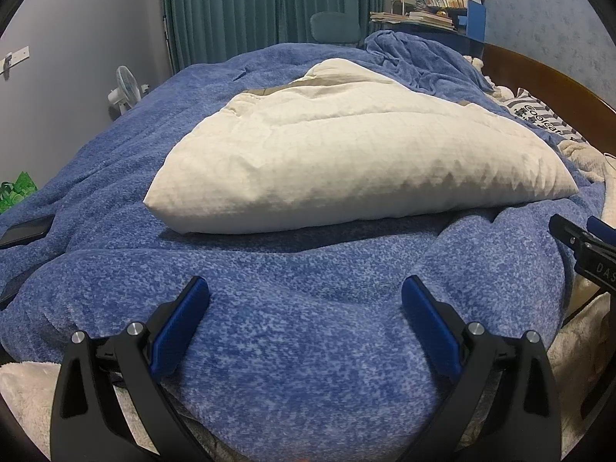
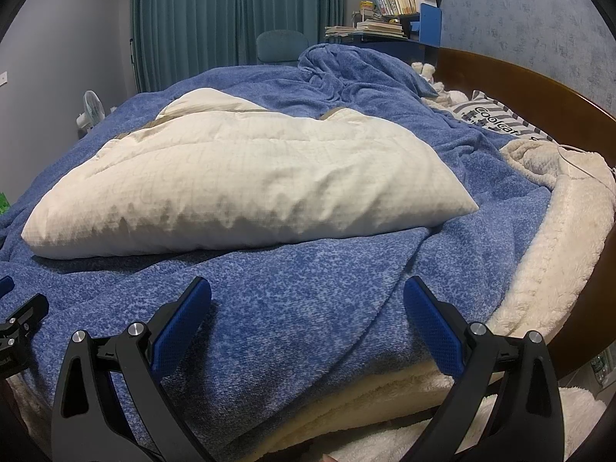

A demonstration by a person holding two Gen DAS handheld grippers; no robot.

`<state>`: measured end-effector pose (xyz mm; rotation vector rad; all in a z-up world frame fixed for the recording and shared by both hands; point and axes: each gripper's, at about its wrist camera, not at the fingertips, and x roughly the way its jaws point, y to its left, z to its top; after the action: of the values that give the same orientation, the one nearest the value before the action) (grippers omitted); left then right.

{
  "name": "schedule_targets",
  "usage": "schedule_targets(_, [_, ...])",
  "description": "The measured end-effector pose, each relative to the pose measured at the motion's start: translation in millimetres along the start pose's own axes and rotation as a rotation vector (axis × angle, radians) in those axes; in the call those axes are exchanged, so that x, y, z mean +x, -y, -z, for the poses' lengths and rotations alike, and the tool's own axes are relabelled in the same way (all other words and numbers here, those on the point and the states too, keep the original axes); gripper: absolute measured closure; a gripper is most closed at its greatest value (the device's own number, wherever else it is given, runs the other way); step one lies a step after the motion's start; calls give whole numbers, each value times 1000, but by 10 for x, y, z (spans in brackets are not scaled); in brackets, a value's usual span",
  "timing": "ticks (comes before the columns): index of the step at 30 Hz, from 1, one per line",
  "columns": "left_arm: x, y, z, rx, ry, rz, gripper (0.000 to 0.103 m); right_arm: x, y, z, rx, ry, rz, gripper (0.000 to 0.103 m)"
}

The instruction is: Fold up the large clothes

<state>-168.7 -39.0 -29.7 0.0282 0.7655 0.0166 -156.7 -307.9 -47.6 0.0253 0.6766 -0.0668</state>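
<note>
A cream padded garment (image 1: 346, 158) (image 2: 246, 177) with a faint grid pattern lies folded into a thick slab on the blue fleece blanket (image 1: 292, 308) (image 2: 292, 292) that covers the bed. My left gripper (image 1: 306, 288) stands open low over the blanket's near edge, short of the garment, with nothing between its blue pads. My right gripper (image 2: 308, 288) is open too, just as far back, over the blanket's near right corner. The right gripper (image 1: 585, 242) also shows at the right edge of the left wrist view, and the left gripper (image 2: 19, 323) shows at the left edge of the right wrist view.
A cream fluffy blanket (image 2: 554, 238) lies under the blue one and shows along the bed's right side. A striped pillow (image 2: 500, 123) and a wooden headboard (image 2: 539, 88) are at the right. Teal curtains (image 1: 269, 4), a chair (image 1: 335, 29), a fan (image 1: 125, 90) and a bookshelf (image 1: 450, 4) stand beyond the bed.
</note>
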Motion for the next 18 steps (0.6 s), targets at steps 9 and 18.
schedule_targets(9, [19, -2, 11, 4, -2, 5, 7, 0, 16, 9, 0, -1, 0, 7])
schedule_targets(18, [20, 5, 14, 5, -3, 5, 7, -4, 26, 15, -1, -1, 0, 7])
